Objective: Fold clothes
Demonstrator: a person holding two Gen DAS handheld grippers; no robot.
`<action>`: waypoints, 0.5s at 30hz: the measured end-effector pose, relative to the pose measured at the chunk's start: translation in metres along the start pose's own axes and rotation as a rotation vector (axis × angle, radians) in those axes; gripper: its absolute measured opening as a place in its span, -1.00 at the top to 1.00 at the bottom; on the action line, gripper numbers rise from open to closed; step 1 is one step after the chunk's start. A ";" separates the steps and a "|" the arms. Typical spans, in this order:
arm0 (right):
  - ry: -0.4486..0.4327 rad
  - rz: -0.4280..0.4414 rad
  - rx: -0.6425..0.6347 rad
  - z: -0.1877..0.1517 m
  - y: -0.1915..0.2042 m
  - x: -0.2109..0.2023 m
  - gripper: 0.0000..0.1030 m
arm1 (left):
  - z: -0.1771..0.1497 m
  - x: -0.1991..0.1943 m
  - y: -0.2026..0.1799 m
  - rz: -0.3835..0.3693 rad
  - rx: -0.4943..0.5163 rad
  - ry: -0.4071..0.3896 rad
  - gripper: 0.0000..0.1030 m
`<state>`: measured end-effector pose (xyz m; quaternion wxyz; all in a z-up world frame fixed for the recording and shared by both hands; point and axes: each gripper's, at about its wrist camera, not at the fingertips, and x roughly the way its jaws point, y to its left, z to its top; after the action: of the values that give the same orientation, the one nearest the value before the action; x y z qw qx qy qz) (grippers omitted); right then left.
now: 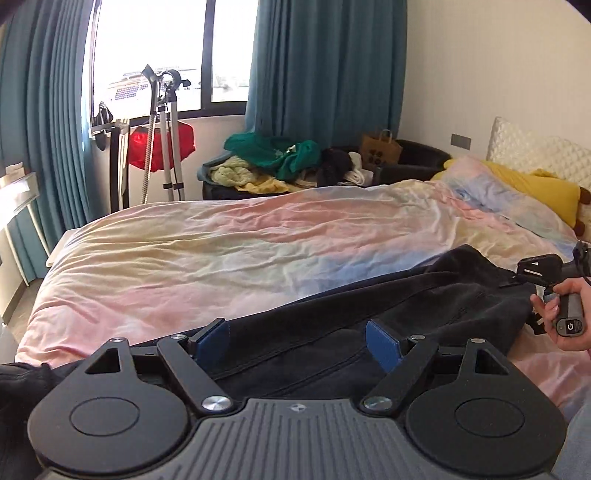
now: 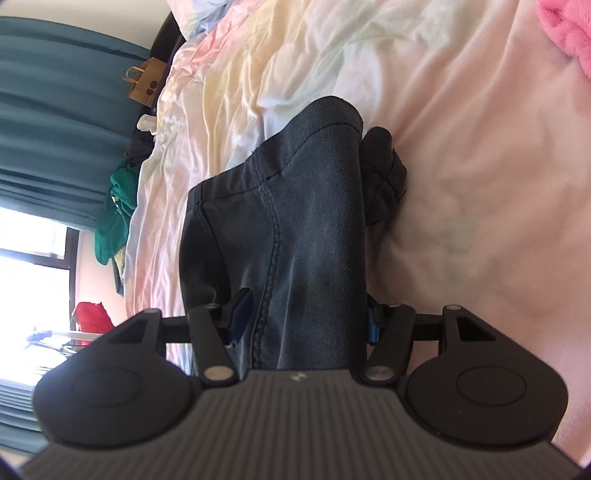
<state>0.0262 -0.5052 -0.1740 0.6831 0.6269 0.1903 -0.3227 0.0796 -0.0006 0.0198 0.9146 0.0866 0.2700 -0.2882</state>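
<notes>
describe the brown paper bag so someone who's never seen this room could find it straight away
Start at the bed with its pastel cover and look across it to the far wall, where the teal curtain hangs. The brown paper bag stands upright at the curtain's foot, beside a heap of loose clothes. It alone there is stiff, with looped handles and dark printed marks.

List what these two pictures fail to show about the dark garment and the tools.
- Dark garment: the left wrist view cuts its near end behind the left tool, so its full shape is unknown.
- Right tool: in the right wrist view, cloth covers its right pad; contact is unclear.
- Pink item: cut by the frame edge.
</notes>
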 end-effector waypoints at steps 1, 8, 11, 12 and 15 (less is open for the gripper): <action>-0.001 -0.002 -0.006 0.000 0.001 0.001 -0.18 | 0.003 0.021 -0.011 -0.013 0.016 0.014 -0.61; 0.009 -0.012 0.058 0.004 -0.013 0.008 -0.14 | 0.001 0.164 -0.071 -0.076 0.114 0.116 -0.60; -0.009 -0.012 0.028 0.003 -0.010 0.010 -0.15 | 0.000 0.215 -0.093 -0.080 0.206 0.168 -0.52; -0.014 -0.012 0.024 0.003 -0.009 0.010 -0.15 | 0.001 0.230 -0.101 -0.084 0.239 0.176 -0.50; -0.020 -0.012 0.014 0.003 -0.007 0.014 -0.18 | 0.009 0.258 -0.119 -0.102 0.290 0.173 -0.49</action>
<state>0.0312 -0.5106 -0.1879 0.6789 0.6271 0.1848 -0.3343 0.1929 -0.2245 -0.1134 0.8500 0.2283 0.3073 -0.3619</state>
